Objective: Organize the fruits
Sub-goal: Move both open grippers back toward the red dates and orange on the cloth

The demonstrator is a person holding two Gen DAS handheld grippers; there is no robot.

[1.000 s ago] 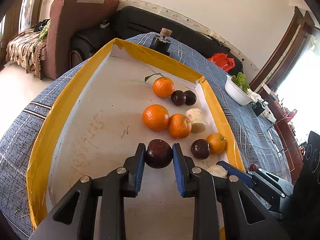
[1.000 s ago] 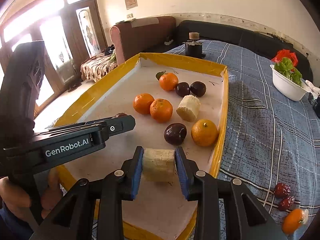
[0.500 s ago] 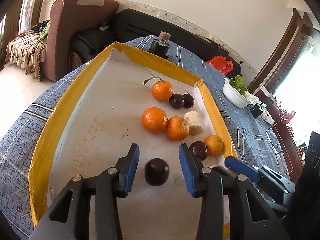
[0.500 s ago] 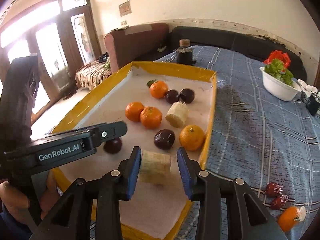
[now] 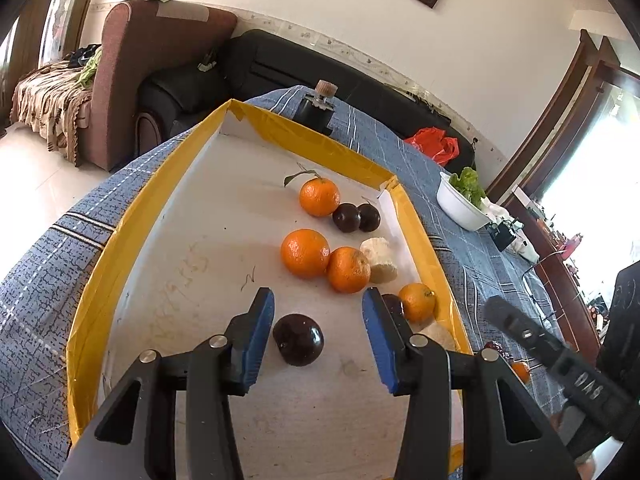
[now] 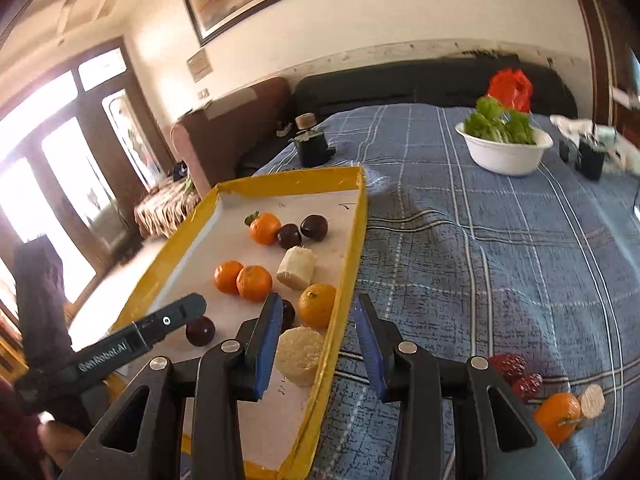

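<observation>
A yellow-rimmed tray [image 5: 132, 216] holds several oranges, dark plums and pale fruit chunks. One dark plum [image 5: 298, 339] lies on the tray floor between the fingers of my left gripper [image 5: 317, 296]. Its jaws are opening and neither pad touches the plum. In the right wrist view, my right gripper [image 6: 318, 300] stands open, straddling the tray's right rim [image 6: 352, 264]. A pale fruit chunk [image 6: 300, 354] rests in the tray beside its left finger, free of the pads. The same dark plum [image 6: 200, 331] shows beside the left gripper's finger [image 6: 168, 320].
On the blue checked cloth right of the tray lie two red fruits [image 6: 516, 372], an orange [image 6: 556, 416] and a pale chunk [image 6: 592, 400]. A white bowl of greens [image 6: 504, 156] and a black corked jar [image 6: 312, 146] stand farther back. Sofas lie beyond the table.
The left jaws have opened off the dark plum, which now lies on the tray. The right jaws let go of the pale chunk, and that gripper rose, rolled and shifted right over the rim.
</observation>
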